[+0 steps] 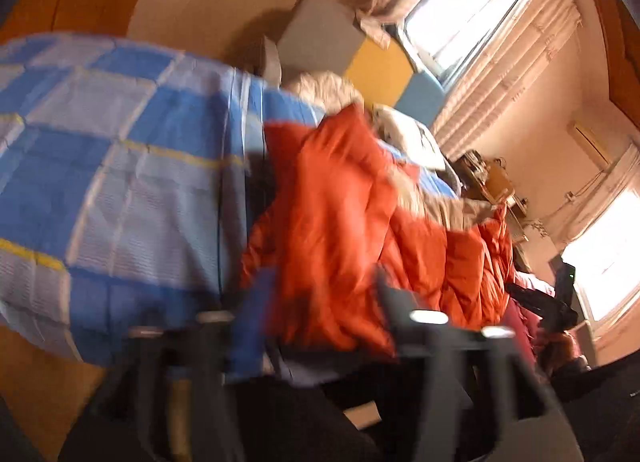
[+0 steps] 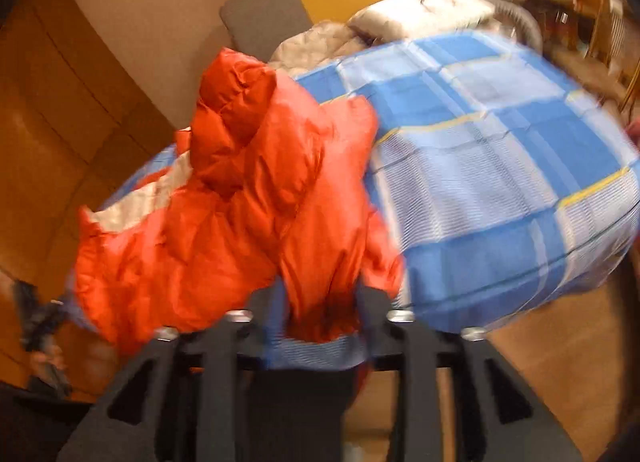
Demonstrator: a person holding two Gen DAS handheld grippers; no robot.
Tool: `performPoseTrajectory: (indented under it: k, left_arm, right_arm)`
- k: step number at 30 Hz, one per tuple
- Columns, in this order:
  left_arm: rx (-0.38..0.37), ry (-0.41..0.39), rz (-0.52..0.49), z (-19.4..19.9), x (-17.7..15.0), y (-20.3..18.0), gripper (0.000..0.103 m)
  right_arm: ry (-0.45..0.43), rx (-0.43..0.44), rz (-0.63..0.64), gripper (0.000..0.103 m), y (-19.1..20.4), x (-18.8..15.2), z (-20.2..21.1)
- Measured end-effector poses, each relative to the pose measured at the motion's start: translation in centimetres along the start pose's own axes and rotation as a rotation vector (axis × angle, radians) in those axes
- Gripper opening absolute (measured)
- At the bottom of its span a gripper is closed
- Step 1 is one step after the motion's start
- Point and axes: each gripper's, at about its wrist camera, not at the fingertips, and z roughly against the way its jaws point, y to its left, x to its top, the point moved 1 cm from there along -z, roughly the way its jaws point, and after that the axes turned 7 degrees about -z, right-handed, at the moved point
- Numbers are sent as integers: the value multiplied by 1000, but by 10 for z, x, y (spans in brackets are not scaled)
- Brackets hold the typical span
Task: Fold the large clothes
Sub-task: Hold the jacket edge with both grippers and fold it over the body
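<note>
Left wrist view: the left tongs (image 1: pixel 320 302) stand apart, their dark fingers blurred, with the near edge of the orange puffer jacket (image 1: pixel 352 214) lying between them. Whether the pads press on the cloth cannot be told through the blur. The jacket is heaped on the bed (image 1: pixel 120 166), which wears a blue and white checked cover with thin yellow lines. The coat sits at the near edge of the bed and hangs a little over it. A pale fur trim (image 1: pixel 404 186) runs along part of the jacket. Beyond it, toward the head of the bed, lie a beige quilt (image 1: pixel 324 88) and a white pillow (image 1: pixel 404 134). Grey, yellow and blue panels (image 1: pixel 380 66) stand against the wall, beside a curtained window (image 1: pixel 472 10).

From the right wrist, the right tongs (image 2: pixel 320 314) are likewise spread, and a fold of the orange jacket (image 2: pixel 240 190) droops down between the two fingers at the bed's (image 2: pixel 500 166) near edge. No firm pinch can be made out there either. The other tool shows dimly at the far left, held in a hand (image 2: pixel 46 362).
</note>
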Motion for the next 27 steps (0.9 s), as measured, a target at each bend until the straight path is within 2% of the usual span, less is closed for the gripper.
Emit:
performPoseTrajectory:
  k: [2,5,7,9,10,11,12,14,15,21,27]
  left_arm:
    - [8,-11,-29,-3,13,-1,64]
    - [23,-3,-87,-18,30,-5,65]
    - [42,16,-119,-36,42,-6,65]
    - [26,42,-131,-52,51,-6,64]
    - [40,50,-138,-57,53,-5,55]
    - [45,68,-149,-64,56,-5,35]
    - [46,82,-164,-69,58,-6,27]
    - [61,79,-191,-68,59,-10,10]
    - [57,68,-197,-66,60,-12,7]
    - [41,-55,-189,-36,83,-17,4]
    - [82,-105,-194,-55,131,-17,3]
  right_arm:
    - [-45,-34,20,74,4,10,0]
    - [-87,-56,63,74,15,35,-13]
    - [-89,-64,104,74,26,51,-27]
    - [-80,-55,131,74,36,67,-44]
    - [-72,-55,144,74,40,73,-52]
    - [-65,-63,164,67,45,78,-60]
    - [-43,-58,180,45,49,82,-68]
    - [-12,-72,206,22,53,84,-76]
    - [-23,-78,216,16,55,85,-74]
    - [-131,-78,178,8,56,95,-43]
    - [-197,-99,123,6,60,139,-54]
